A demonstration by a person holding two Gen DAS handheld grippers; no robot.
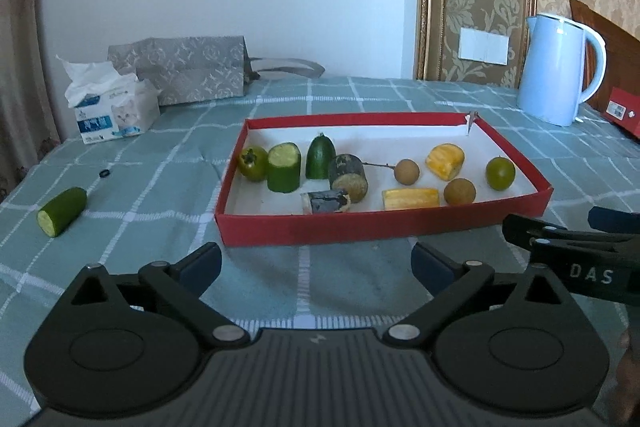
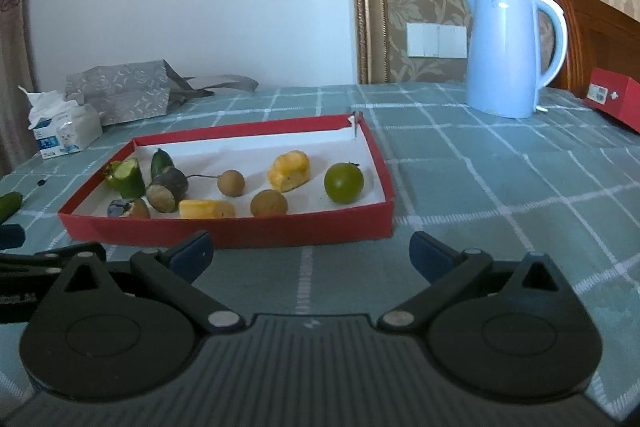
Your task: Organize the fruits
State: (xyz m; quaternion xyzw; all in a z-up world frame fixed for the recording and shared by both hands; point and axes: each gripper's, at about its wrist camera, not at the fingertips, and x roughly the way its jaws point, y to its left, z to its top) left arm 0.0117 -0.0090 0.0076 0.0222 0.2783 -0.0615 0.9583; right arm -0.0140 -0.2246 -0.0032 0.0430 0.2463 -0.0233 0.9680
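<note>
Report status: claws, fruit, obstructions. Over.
Left claw and right claw open, empty. One cut green cucumber piece outside red cardboard box. Nothing in the way.

Both views dim-ish w/ a cool blue cast, soft daylight, no hard glare. Faint shadows inside the red box [image 1: 384, 223]. Pale sheen on the kettle [image 2: 508, 55]. Fisheye bends walls and the curtain at the edges, corners vignette to black. Centre sharp; the near claw [image 1: 316, 263] is dark, slightly soft.

Blue kettle [image 1: 558, 71], tissue pack [image 1: 114, 107], patterned bag [image 1: 188, 69], wall switch [image 1: 483, 45]
</note>
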